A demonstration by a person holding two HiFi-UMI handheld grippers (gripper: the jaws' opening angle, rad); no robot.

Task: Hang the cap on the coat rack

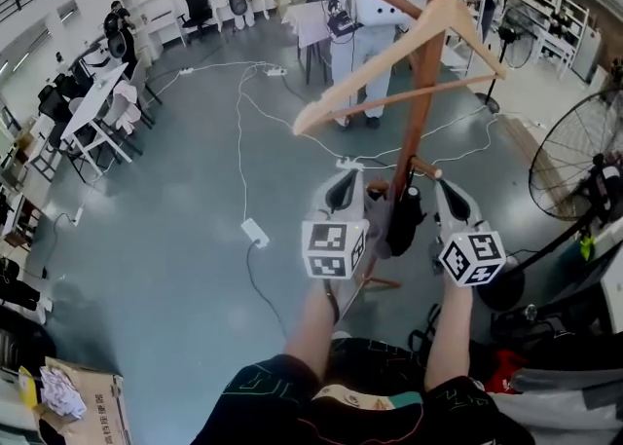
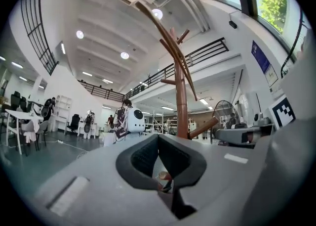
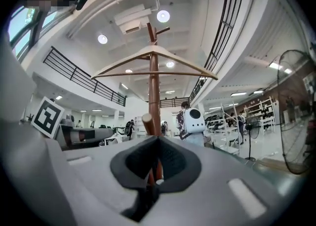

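The wooden coat rack (image 1: 421, 92) rises in front of me, with a wooden hanger (image 1: 399, 54) on its upper branches. A black cap (image 1: 403, 221) hangs against the pole under a short peg (image 1: 424, 169), between my two grippers. My left gripper (image 1: 343, 186) is just left of the pole, its jaws shut with nothing between them. My right gripper (image 1: 446, 196) is just right of the cap, also shut and empty. In the left gripper view the rack (image 2: 181, 101) stands beyond the closed left gripper (image 2: 158, 138). In the right gripper view the pole (image 3: 154, 86) and hanger (image 3: 153, 67) rise past the closed right gripper (image 3: 158, 140).
A large standing fan (image 1: 574, 156) is at the right. A white robot figure (image 1: 375, 5) stands behind the rack. White cables and a power strip (image 1: 255, 232) lie on the grey floor. Desks and chairs (image 1: 102, 117) line the left, and a cardboard box (image 1: 83, 404) sits at the lower left.
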